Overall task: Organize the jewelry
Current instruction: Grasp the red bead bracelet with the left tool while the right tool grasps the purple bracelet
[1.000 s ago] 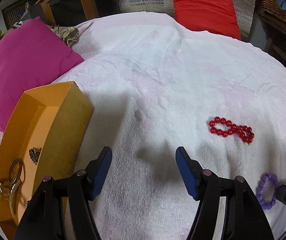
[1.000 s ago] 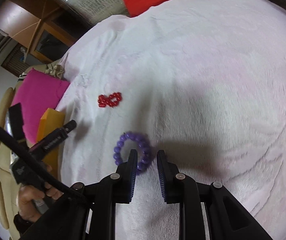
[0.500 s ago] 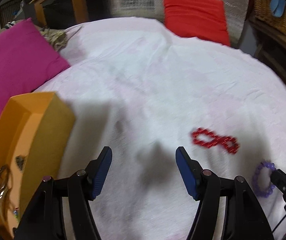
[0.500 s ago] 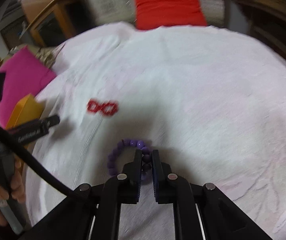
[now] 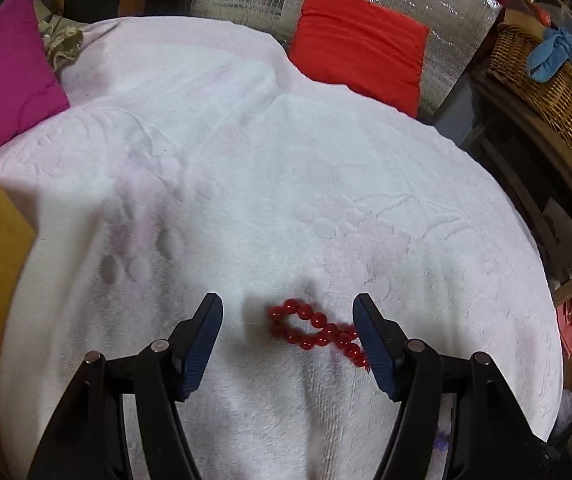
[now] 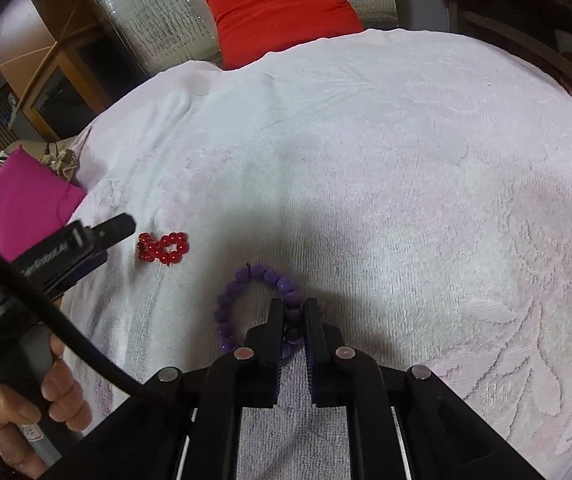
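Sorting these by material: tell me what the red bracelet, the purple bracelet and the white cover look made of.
Red bracelet: round beads, glossy, with bright highlights; glass or polished plastic, cannot tell which.
Purple bracelet: round beads, duller and near matte; possibly stone or plastic.
White cover: soft terry-like cloth, with looped pile and a raised leaf pattern.

Two bracelets (image 6: 163, 247); two cushions (image 6: 282, 4)

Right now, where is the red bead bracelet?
In the left wrist view the red bead bracelet lies twisted on the white towel, between the open fingers of the left hand-held gripper, nearer its right finger.
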`<state>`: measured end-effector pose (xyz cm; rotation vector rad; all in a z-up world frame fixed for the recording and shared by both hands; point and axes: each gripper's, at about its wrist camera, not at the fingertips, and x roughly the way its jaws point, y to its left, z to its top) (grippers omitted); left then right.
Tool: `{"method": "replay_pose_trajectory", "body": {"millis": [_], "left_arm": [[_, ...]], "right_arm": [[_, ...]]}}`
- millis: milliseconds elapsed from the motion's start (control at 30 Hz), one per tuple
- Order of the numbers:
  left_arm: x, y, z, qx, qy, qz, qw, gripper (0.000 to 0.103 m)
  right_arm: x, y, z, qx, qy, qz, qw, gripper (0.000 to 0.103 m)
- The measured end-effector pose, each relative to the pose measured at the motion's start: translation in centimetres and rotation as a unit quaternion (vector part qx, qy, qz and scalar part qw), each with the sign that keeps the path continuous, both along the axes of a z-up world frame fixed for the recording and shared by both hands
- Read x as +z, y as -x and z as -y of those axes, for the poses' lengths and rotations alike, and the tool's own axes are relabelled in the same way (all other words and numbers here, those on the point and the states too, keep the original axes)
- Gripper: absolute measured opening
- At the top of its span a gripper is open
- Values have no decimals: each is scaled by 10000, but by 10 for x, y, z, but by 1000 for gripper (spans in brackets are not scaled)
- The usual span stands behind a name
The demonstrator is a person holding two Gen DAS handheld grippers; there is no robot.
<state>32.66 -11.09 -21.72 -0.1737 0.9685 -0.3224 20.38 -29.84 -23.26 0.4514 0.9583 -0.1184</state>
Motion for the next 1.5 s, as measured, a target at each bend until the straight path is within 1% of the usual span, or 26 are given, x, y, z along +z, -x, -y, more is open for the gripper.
{"method": "replay_pose_trajectory", "body": {"millis": [133, 200, 233, 267, 300, 333, 367, 400, 433, 600, 633, 733, 833, 867, 900, 967, 1100, 1200, 1300, 1433, 1500], "left_arm": [[-8, -2, 9, -33, -195, -50, 9998, 68], [-11, -2, 12, -69, -355, -36, 9993, 68], [-12, -1, 13, -92, -423, -17, 9991, 64], [-14, 0, 15, -138, -600, -33, 9981, 52], [-15, 1, 15, -172, -713, -82, 9973, 43], [-16, 2, 15, -197, -804, -120, 9965, 43], [-15, 3, 14, -216, -810, -143, 9964, 39], [-15, 5, 12, -258, -846, -195, 9959, 29], [-13, 9, 8, -341, -939, -257, 9947, 26], [-10, 29, -18, -621, -1397, -261, 9879, 25], [-9, 35, -27, -700, -1434, -280, 9868, 25], [-2, 48, -45, -916, -1328, -265, 9865, 25], [3, 62, -57, -1017, -1403, -166, 9847, 26], [6, 67, -62, -1039, -1422, -119, 9843, 30], [7, 68, -65, -1056, -1415, -105, 9842, 39], [10, 74, -67, -1093, -1407, -29, 9840, 49], [9, 75, -69, -1147, -1438, -36, 9829, 50], [6, 71, -70, -1204, -1384, -94, 9830, 50], [5, 71, -68, -1273, -1300, -118, 9832, 50], [3, 74, -63, -1253, -1385, -134, 9823, 50], [1, 76, -59, -1256, -1512, -92, 9804, 50]], "right_arm": [[0, 1, 0, 14, -27, 14, 10000, 11], [-1, 2, 0, -2, -62, 20, 10000, 11], [-1, 3, 0, -6, -58, 22, 10000, 11], [-1, 4, 0, -16, -61, 23, 10000, 11], [-1, 4, 0, -32, -73, 23, 10000, 11], [-1, 3, 0, -38, -83, 19, 10000, 11], [-1, 3, 0, -46, -101, 10, 9999, 11], [-1, 3, 0, -60, -131, 1, 9999, 11], [-1, 3, 1, -77, -164, -7, 9998, 11], [0, 1, 1, -135, -206, -65, 9997, 12], [-1, 1, 1, -147, -209, -75, 9996, 12], [-1, -1, 0, -175, -233, -108, 9995, 12], [-1, -1, 0, -188, -250, -119, 9994, 13], [-2, -1, -1, -195, -258, -115, 9994, 13], [-2, -1, -2, -194, -264, -116, 9994, 13], [-2, -3, -3, -204, -236, -119, 9994, 13], [-1, -5, -8, -189, -142, -84, 9997, 19], [-1, -7, -11, -166, -50, -69, 9998, 21], [-1, -7, -10, -173, -63, -61, 9998, 21], [-1, -8, -9, -172, -91, -58, 9998, 21], [-2, -8, -8, -165, -128, -53, 9998, 21]]}}
